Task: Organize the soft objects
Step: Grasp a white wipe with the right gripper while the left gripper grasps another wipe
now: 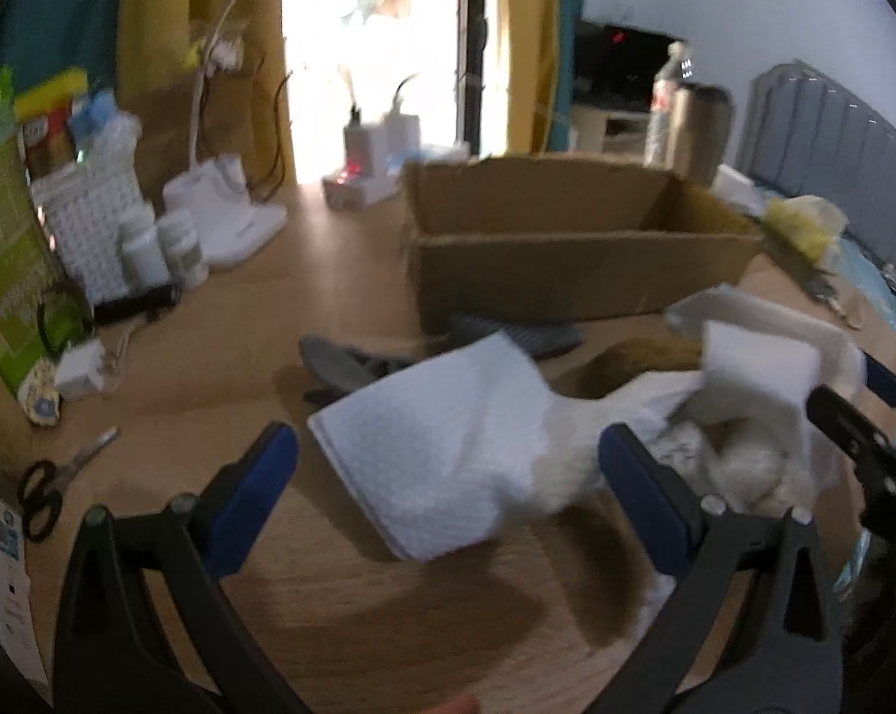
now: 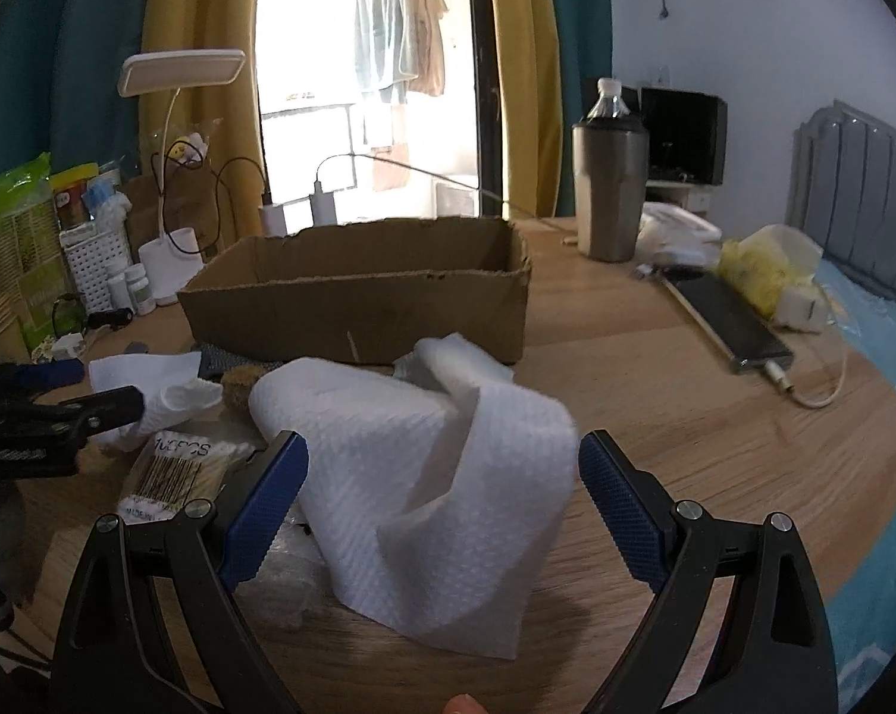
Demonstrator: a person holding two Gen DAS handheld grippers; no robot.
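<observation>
A white quilted cloth [image 1: 442,446] lies crumpled on the wooden table, also in the right wrist view [image 2: 430,476]. My left gripper [image 1: 448,464] is open, its blue pads on either side of the cloth's near end. My right gripper [image 2: 442,476] is open, its pads on either side of the cloth's raised fold. An open cardboard box [image 1: 567,238] stands behind the cloth, also in the right wrist view [image 2: 359,291]. A smaller white cloth [image 2: 156,392] lies by the left gripper's fingers [image 2: 109,404]. A pack of cotton swabs [image 2: 174,476] lies under the cloth's left edge.
Grey fabric pieces [image 1: 353,363] and a brown fuzzy item [image 2: 237,384] lie before the box. Scissors [image 1: 49,488], bottles and a lamp base [image 1: 222,208] crowd the left. A steel tumbler [image 2: 608,190], phone with cable [image 2: 733,321] and yellow bag [image 2: 757,273] sit right.
</observation>
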